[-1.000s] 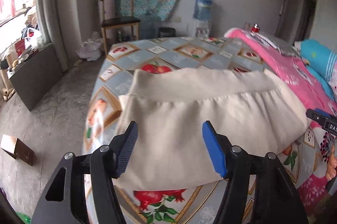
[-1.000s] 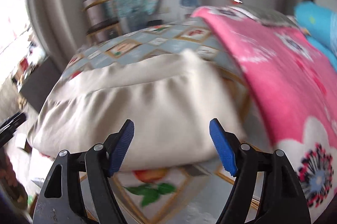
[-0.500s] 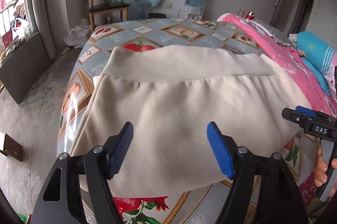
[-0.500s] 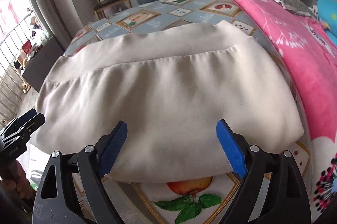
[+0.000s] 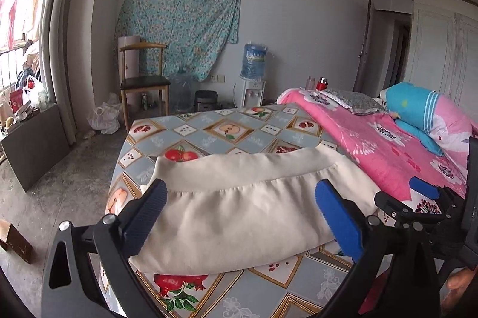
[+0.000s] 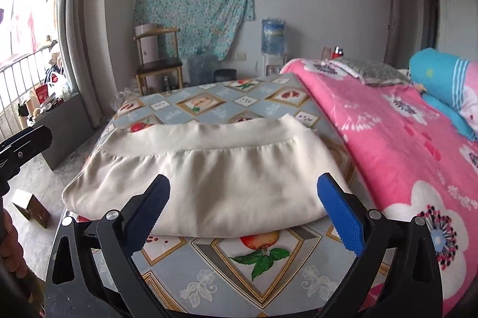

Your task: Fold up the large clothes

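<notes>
A cream garment lies folded flat on the fruit-patterned sheet of the bed, its wide band along the far edge. My left gripper hovers in front of and above the garment's near edge, its jaws opening wide and nothing between the pads. My right gripper does the same over the near right part, its jaws opening and holding nothing. The right gripper's dark frame shows at the right of the left wrist view; the left one's frame at the left of the right wrist view.
A pink floral blanket covers the bed's right side, with blue pillows beyond. A wooden chair, water dispenser, bags and a dark board stand on the concrete floor to the left. A small box lies on the floor.
Both grippers pulled back and rose from the garment while their jaws widened. The view now takes in more of the room, and the garment lies still on the bed.
</notes>
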`<state>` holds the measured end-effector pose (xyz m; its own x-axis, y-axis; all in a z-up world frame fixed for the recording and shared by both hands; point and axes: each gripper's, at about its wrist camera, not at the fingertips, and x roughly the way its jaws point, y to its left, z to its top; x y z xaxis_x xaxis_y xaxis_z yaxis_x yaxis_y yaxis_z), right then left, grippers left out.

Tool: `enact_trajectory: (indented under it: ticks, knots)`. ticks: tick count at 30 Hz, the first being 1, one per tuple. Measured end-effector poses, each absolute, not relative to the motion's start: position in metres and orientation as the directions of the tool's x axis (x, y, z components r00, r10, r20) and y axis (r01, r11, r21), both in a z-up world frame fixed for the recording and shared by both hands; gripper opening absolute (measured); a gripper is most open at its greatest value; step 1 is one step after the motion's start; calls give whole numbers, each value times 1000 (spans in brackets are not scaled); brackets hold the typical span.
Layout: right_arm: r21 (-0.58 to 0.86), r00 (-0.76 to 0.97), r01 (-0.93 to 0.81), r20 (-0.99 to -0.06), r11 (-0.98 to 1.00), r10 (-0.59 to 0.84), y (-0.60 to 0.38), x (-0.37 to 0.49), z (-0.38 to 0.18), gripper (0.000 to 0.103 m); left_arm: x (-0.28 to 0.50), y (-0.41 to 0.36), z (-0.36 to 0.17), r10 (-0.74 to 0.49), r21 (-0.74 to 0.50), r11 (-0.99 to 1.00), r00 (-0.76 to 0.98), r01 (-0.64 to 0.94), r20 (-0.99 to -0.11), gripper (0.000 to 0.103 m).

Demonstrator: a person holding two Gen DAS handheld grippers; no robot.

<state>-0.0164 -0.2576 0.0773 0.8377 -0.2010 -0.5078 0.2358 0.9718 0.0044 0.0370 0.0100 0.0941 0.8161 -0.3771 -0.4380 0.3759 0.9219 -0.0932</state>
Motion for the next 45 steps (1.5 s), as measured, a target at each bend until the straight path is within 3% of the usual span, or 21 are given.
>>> enact_trajectory:
  ticks: [8, 18, 23, 29, 45]
  knots:
    - [-76, 843, 345, -414, 936, -344, -253, -42, 88, 96, 21, -11, 95, -174, 49, 974, 869, 221, -463, 98]
    - [-58, 777, 335, -547, 941, -310, -260, -34, 65, 96, 29, -20, 79, -140, -12, 987, 813, 161, -565, 98]
    - [9, 725, 311, -649, 951, -230, -264, -24, 49, 96, 44, -30, 54, -46, 86, 986, 735, 141, -677, 98]
    - [48, 660, 299, -732, 953, -170, -268, -11, 31, 96, 50, -30, 32, -42, 52, 991, 666, 121, -745, 98]
    - [22, 591, 288, -791, 957, -160, -276, 3, 20, 96, 63, -37, 7, -23, 43, 994, 557, 105, -830, 98]
